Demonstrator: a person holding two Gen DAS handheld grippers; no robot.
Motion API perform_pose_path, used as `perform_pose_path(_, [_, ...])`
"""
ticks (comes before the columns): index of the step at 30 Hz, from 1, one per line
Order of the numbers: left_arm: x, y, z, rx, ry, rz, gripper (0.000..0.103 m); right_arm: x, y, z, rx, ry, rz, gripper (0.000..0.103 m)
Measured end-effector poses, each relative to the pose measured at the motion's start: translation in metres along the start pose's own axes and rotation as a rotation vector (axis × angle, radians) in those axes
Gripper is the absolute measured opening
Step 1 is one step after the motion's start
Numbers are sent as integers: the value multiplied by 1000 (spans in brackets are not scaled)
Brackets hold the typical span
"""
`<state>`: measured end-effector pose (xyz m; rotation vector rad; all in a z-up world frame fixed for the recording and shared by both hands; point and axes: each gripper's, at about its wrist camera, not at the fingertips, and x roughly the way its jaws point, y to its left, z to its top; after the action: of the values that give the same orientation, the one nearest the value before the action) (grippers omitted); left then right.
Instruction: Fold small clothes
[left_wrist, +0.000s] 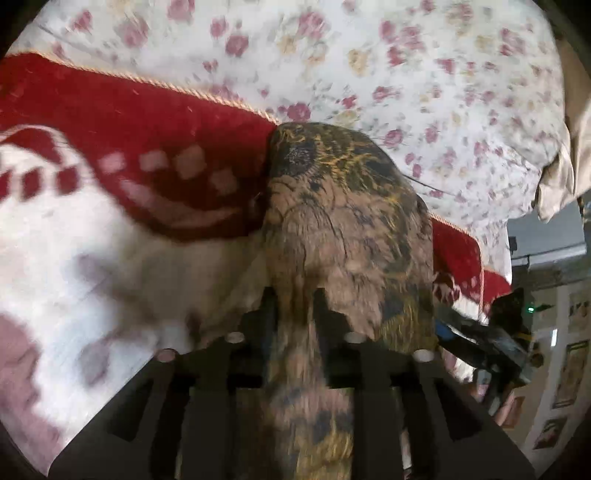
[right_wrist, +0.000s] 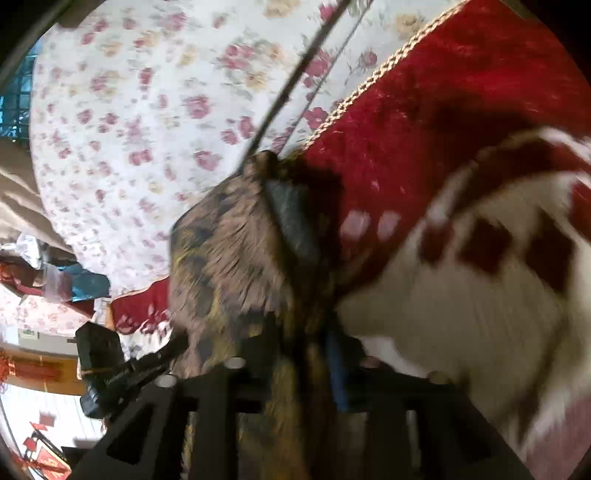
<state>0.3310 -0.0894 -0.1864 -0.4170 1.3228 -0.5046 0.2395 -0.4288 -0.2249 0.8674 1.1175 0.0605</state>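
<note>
A small brown cloth with a dark and yellow pattern (left_wrist: 332, 206) rises in a hump from the red and white blanket (left_wrist: 129, 110) up into my left gripper (left_wrist: 295, 306). A strip of it fills the narrow gap between the fingers. Blur hides whether the pads press on it. In the right wrist view the same cloth (right_wrist: 229, 251) drapes into my right gripper (right_wrist: 301, 332). Its jaws stand apart, and a dark gap shows beside the blue pad (right_wrist: 337, 373). Each gripper shows at the edge of the other's view: the right one (left_wrist: 476, 336) and the left one (right_wrist: 122, 373).
The blanket (right_wrist: 443, 110) has a braided gold edge and lies on a floral bedsheet (left_wrist: 406, 74). A thin black cable (right_wrist: 295, 81) crosses the sheet (right_wrist: 129, 110). Beige fabric (left_wrist: 561, 177) hangs at the bed's far edge. Cluttered items (right_wrist: 55, 273) and the room's floor lie beyond.
</note>
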Motion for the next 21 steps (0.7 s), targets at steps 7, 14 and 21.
perform_pose_path(7, [-25, 18, -88, -12, 10, -5, 50, -16, 0, -106, 23, -16, -56, 68])
perform_pose_path(14, [-39, 18, -106, 9, -67, -52, 9, -18, 4, -109, -21, -35, -97, 11])
perform_pose_path(21, [-30, 22, -118, 32, -118, 24, 17, -9, -5, -104, 3, -16, -88, 11])
